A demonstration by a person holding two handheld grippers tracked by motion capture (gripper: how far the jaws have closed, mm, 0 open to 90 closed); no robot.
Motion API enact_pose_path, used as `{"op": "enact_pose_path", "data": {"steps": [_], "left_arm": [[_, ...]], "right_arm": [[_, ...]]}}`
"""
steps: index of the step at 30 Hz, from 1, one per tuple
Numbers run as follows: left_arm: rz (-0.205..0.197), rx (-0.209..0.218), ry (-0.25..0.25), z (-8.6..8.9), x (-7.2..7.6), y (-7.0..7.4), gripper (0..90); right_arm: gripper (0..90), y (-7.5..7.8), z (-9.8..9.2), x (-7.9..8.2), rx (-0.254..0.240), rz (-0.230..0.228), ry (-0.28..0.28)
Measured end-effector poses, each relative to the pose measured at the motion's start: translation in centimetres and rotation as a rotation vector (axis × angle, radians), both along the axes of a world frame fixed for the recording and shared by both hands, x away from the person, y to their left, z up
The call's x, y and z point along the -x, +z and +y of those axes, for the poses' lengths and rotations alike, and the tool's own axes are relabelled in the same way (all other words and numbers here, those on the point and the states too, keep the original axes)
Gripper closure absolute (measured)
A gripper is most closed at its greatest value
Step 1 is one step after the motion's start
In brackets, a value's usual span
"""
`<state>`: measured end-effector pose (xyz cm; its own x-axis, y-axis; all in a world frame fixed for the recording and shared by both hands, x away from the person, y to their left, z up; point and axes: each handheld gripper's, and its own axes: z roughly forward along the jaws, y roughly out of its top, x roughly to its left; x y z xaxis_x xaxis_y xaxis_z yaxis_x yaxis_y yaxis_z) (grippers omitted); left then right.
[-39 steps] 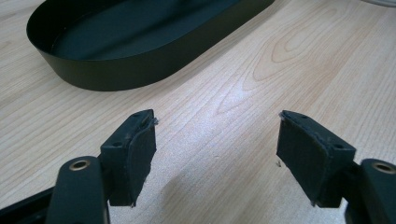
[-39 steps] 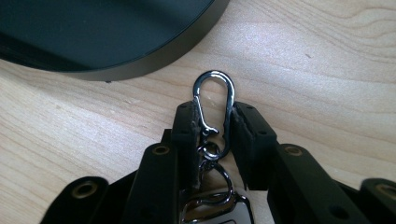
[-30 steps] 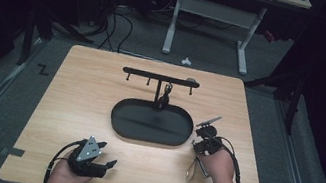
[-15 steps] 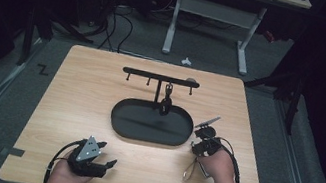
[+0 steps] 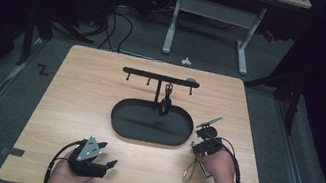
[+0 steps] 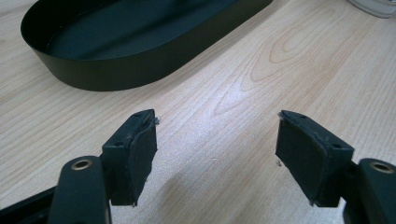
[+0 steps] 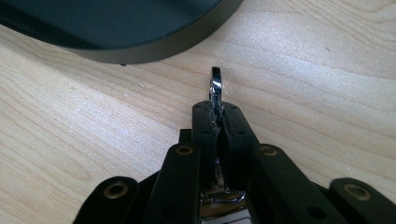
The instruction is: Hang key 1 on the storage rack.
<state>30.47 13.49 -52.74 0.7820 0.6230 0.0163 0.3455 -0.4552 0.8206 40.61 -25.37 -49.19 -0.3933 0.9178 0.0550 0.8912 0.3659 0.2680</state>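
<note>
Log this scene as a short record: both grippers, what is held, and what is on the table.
left gripper: jaws apart, nothing between them, over bare table
right gripper: shut on metal clip, beside the tray
tray: black, oval, mid-table
rack: black bar with hooks, behind the tray
hanging item: small, dark, on one hook

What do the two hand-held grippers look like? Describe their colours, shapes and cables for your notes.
The left gripper is black, topped by a grey three-cornered plate, with a black cable looping from it. Its two jaws carry flat, rectangular black pads on arms with brass-ringed holes. The right gripper is also black, with a dark trailing cable. Both forearms are bare.
</note>
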Motion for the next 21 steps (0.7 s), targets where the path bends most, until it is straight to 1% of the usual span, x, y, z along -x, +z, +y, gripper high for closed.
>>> {"op": "enact_pose_path", "data": {"steps": [3, 4, 5, 7, 9, 13, 15, 18, 20, 21], "left_arm": [[0.0, 0.0, 0.001, 0.0, 0.0, 0.0, 29.9], [-0.003, 0.002, 0.003, 0.0, 0.0, 0.0, 29.9], [-0.004, 0.003, 0.004, 0.0, 0.0, 0.0, 29.9], [-0.008, 0.003, 0.005, 0.1, 0.1, 0.0, 30.0], [-0.008, 0.004, 0.007, 0.1, 0.0, 0.0, 30.0], [-0.005, 0.007, 0.005, 0.2, 0.0, 0.1, 30.0], [-0.008, 0.009, 0.004, 0.1, 0.0, 0.1, 30.1], [-0.011, 0.011, 0.006, 0.1, 0.0, 0.1, 30.1], [-0.011, 0.009, 0.005, 0.0, 0.0, 0.0, 30.1], [-0.012, 0.008, 0.005, 0.0, 0.0, 0.0, 30.1]], "right_arm": [[86.4, 0.0, 0.1, 0.0, 0.011, -0.003, 0.001], [86.5, 0.0, 0.1, 0.0, 0.006, -0.003, -0.001], [86.5, 0.1, 0.1, -0.1, 0.011, 0.0, -0.001], [86.6, 0.1, 0.3, -0.1, 0.032, -0.009, -0.002], [86.5, 0.5, 0.2, 0.0, 0.022, -0.013, 0.003], [86.5, 2.0, -0.2, 0.4, -0.001, -0.028, 0.001], [86.5, 3.1, -0.5, 0.8, 0.003, -0.041, -0.001], [86.5, 4.6, -1.0, 1.2, -0.007, -0.07, 0.001], [86.5, 5.5, -1.1, 1.5, -0.011, -0.08, 0.007], [86.5, 6.0, -1.2, 1.6, -0.005, -0.087, 0.017]]}}
